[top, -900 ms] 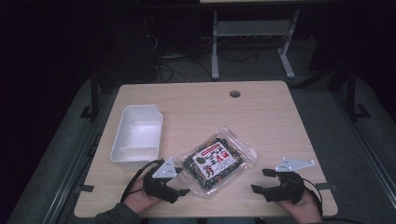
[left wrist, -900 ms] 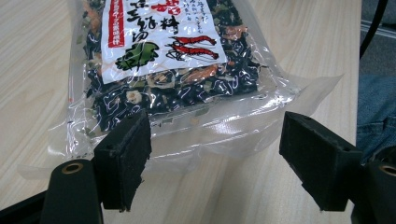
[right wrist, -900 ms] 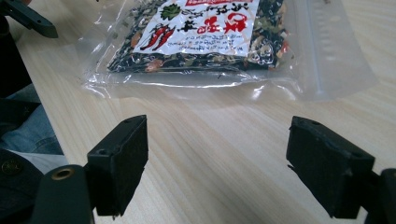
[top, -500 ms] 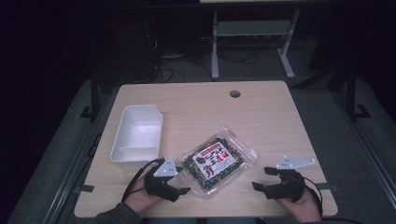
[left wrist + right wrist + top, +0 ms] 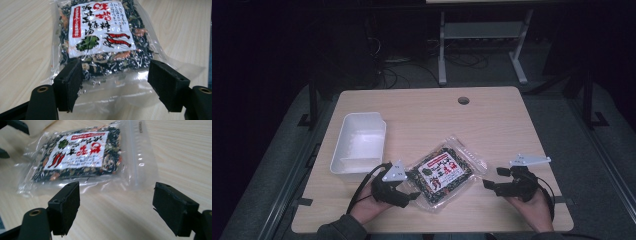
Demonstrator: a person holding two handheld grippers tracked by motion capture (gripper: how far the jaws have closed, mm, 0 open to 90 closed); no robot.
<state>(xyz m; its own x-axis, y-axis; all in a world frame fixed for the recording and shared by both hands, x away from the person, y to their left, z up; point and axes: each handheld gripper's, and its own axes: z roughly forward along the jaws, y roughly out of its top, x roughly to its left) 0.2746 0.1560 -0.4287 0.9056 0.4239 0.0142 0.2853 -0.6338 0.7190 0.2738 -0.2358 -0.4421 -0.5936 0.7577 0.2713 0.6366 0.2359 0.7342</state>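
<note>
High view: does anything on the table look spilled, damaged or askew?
Nothing spilled or torn. The clear plastic packet of dark dried food lies flat but diagonal to the table edge; the white rectangular plastic tub sits upright and empty.

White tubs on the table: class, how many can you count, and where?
1. A single white tub sits near the table's left edge, beyond the left gripper and left of the seaweed packet. Nothing looks hidden.

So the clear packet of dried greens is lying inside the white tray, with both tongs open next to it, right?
Not quite. The packet lies flat on the wooden table, beside the white tray, not inside it; the high view shows this. Both the left tongs and the right tongs are indeed open next to it.
</note>
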